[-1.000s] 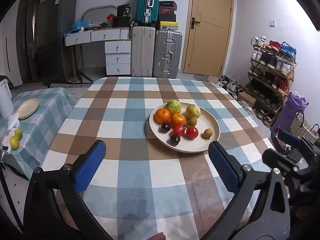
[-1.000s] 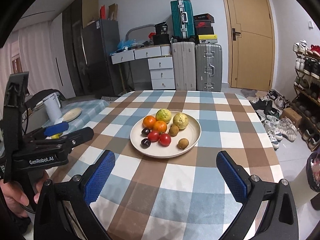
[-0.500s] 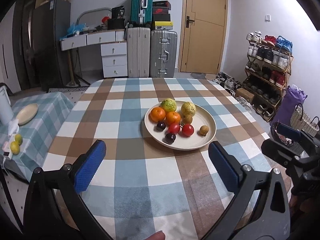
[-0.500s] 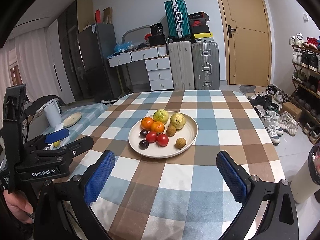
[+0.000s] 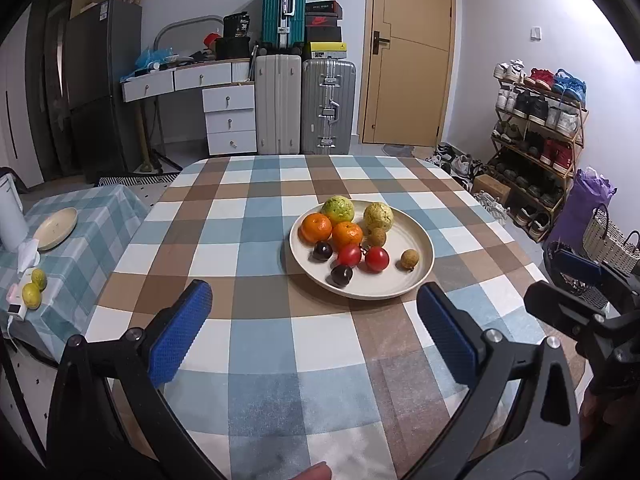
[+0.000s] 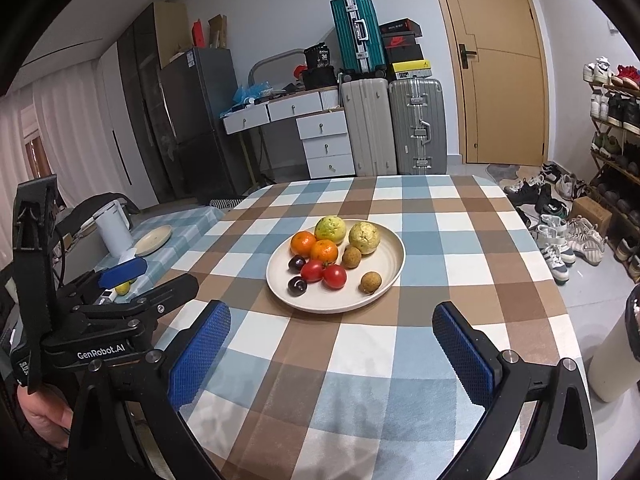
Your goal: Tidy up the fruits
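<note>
Both tongs are hovering wide apart over the near edge of the checked bench (image 5: pixel 256 344), gripping nothing: the left tongs (image 5: pixel 316 332) are showing their blue pads (image 5: pixel 180 336) spread to either side of the view, and the right tongs (image 6: pixel 332 352) are doing the same. A cream plate (image 5: pixel 416 236) is sitting on the bench at about 12 o'clock from each pair of tongs, well apart from the fingertips, and it is carrying all the fruit. On it, two guavas (image 5: pixel 339 209) are lying at the far rim, two oranges (image 5: pixel 316 227) are touching each other just in front of them, two red tomatoes (image 5: pixel 376 259) are sitting side by side near the middle, two dark plums (image 5: pixel 341 274) are resting toward 7 o'clock, and two small brown longans (image 5: pixel 409 258) are lying toward 3 o'clock. At 9 o'clock, a lower side bench (image 5: pixel 100 216) is holding an empty plate (image 5: pixel 56 228), a white kettle (image 6: pixel 114 224) and two lemons (image 5: pixel 32 294).
</note>
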The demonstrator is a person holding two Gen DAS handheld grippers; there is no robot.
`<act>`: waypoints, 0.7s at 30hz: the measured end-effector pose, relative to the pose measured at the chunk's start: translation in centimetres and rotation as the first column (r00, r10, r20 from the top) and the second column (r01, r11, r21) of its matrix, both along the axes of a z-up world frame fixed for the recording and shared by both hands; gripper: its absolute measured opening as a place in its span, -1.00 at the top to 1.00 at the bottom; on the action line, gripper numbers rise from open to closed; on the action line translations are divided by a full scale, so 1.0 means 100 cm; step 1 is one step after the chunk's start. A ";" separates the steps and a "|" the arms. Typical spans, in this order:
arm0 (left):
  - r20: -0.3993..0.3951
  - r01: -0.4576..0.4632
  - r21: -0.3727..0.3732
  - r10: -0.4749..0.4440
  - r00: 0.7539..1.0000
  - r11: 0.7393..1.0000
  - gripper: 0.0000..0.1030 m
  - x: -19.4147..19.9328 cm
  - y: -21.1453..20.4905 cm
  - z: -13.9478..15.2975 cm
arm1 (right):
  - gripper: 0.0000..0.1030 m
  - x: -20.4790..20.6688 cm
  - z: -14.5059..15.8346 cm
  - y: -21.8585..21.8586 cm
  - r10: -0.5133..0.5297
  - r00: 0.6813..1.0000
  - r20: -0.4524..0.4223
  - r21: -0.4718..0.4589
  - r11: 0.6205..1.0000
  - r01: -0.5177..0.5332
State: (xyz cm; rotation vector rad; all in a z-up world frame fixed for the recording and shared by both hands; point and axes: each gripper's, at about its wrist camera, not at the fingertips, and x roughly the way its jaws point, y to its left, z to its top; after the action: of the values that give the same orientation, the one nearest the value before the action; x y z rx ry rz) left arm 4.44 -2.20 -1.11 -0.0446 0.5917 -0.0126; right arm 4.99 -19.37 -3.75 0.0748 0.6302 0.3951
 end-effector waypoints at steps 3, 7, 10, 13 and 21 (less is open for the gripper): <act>-0.003 0.001 0.000 -0.001 1.000 1.000 -0.98 0.001 0.000 0.000 | -1.00 -0.001 0.000 0.001 0.004 1.000 0.001 -0.002 1.000 -0.004; -0.005 -0.002 -0.008 0.002 1.000 1.000 -0.98 0.000 0.001 0.001 | -1.00 0.000 0.000 0.000 0.002 1.000 -0.005 0.001 1.000 -0.002; -0.006 0.000 -0.007 0.000 1.000 1.000 -0.98 0.000 0.001 0.000 | -1.00 0.001 -0.001 0.000 0.001 1.000 -0.007 0.004 1.000 -0.001; -0.005 0.001 -0.005 -0.001 1.000 1.000 -0.98 0.000 0.001 0.000 | -1.00 0.001 -0.001 -0.001 0.002 1.000 -0.008 0.003 1.000 -0.002; 0.008 0.006 0.014 -0.006 1.000 1.000 -0.98 0.000 0.002 0.001 | -1.00 0.001 -0.001 0.000 0.002 1.000 -0.009 0.003 1.000 -0.002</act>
State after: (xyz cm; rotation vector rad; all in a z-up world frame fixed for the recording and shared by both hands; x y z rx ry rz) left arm 4.44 -1.96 -0.96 -0.0295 0.5842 -0.0143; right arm 5.04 -19.42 -3.88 0.0789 0.6384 0.3974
